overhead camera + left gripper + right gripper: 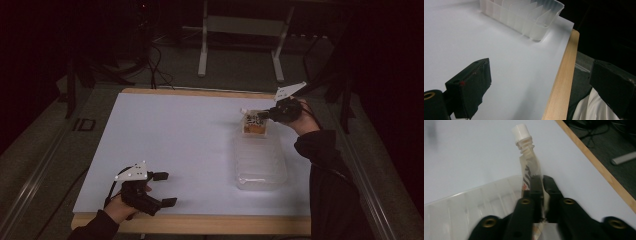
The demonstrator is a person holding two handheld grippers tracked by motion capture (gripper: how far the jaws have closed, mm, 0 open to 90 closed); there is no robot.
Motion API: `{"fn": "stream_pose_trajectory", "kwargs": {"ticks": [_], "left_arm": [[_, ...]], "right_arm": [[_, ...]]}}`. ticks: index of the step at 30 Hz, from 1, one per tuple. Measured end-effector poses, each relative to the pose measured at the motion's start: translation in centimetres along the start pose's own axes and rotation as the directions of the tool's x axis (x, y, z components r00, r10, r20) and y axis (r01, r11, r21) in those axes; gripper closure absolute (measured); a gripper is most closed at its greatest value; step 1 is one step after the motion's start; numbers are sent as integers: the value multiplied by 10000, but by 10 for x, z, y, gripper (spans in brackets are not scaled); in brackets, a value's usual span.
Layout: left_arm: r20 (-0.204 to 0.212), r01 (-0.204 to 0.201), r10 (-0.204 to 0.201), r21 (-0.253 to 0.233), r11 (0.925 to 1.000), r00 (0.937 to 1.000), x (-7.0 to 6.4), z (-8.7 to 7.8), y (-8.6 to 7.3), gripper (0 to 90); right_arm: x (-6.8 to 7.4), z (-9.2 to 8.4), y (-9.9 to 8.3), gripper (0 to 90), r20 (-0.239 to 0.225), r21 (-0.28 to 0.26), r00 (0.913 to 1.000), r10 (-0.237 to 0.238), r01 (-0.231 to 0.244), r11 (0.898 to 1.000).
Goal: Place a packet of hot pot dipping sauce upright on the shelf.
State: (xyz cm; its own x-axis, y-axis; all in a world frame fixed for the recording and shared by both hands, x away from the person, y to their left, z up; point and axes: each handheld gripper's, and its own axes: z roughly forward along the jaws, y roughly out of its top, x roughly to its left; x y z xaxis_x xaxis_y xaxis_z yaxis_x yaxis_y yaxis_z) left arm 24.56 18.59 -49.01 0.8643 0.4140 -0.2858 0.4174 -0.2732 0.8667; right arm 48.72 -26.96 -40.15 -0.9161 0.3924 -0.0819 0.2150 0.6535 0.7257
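A spouted drink pouch with an orange and white label and a white screw cap stands upright at the far end of a clear ribbed plastic tray. My right gripper comes in from the right and is shut on the pouch, its two black jaws pressed on the flat body below the spout. Whether the pouch's lower end sits inside the tray cannot be told. My left gripper rests low near the table's front left edge, open, with nothing between its jaws.
A white sheet covers the wooden table, whose front edge runs close under the left gripper. The tray's near end lies beyond it. Behind the table are a white stand's legs and floor cables.
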Motion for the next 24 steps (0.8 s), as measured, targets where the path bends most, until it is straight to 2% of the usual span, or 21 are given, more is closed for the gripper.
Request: {"fn": "stream_pose_trajectory", "kwargs": {"ticks": [3,9,15,18,24], "left_arm": [[1,-31,31,-3,10000,10000,0,0,0,43],[-32,-45,45,29,10000,10000,1,0,0,43],[-88,-62,62,18,10000,9999,1,0,-1,43],[-145,-93,94,76,9999,9999,0,0,-1,43],[-176,-113,115,93,9999,9998,0,0,-1,43]], "right_arm": [[-1,-3,-4,794,157,167,9998,82,-85,9998],[0,-11,-2,758,196,150,9998,96,-99,9998],[8,-21,2,712,444,-157,9990,3,4,9999],[11,-30,6,692,491,-452,9986,209,-187,9988],[21,-48,13,655,576,-796,9983,14,32,9968]]}}
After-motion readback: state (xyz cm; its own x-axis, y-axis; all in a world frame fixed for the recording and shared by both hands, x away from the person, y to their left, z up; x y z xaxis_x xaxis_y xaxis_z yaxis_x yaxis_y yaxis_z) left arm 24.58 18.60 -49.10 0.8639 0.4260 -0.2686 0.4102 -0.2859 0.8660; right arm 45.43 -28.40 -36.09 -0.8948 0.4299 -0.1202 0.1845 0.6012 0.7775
